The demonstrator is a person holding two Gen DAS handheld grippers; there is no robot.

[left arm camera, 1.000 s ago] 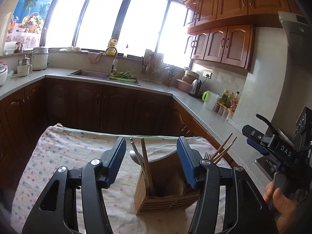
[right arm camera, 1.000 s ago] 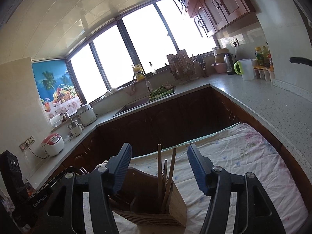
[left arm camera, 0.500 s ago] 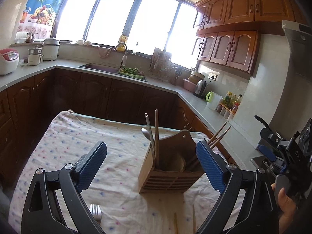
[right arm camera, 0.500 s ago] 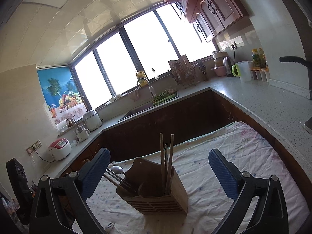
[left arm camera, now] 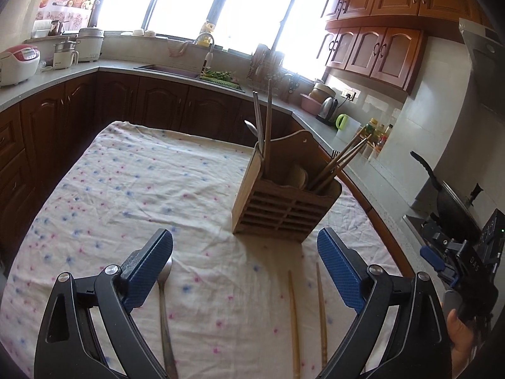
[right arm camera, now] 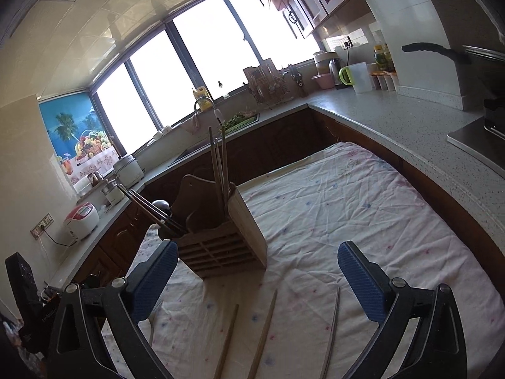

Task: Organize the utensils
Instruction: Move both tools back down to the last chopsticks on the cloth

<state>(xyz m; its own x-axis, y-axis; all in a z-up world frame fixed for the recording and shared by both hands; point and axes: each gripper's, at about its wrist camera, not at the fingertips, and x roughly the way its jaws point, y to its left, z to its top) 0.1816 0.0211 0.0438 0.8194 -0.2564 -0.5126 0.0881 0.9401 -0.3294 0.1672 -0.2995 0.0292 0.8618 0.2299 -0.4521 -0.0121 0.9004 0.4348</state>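
Wooden holder (left arm camera: 285,202) partly filled; chopsticks (left arm camera: 293,322) and spoon (left arm camera: 164,303) at 6 o'clock remain on desk (left arm camera: 132,189); both claws, left claw (left arm camera: 244,271) and right claw (right arm camera: 262,276), released and empty

Rice cooker (left arm camera: 17,64), kettle (left arm camera: 326,107), frying pan (left arm camera: 451,203)

Brown wooden holder (left arm camera: 277,211); white cloth (left arm camera: 132,189), pink-blue speckles.

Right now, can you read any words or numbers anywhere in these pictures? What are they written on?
"DAS" - white letters on the black right gripper body, seen from the left wrist camera.
Pale lettering on the black left gripper body in the right wrist view: too blurred to read.
Labels on the bottles on the counter: too small to read.
Panel on the rice cooker: too small to read.
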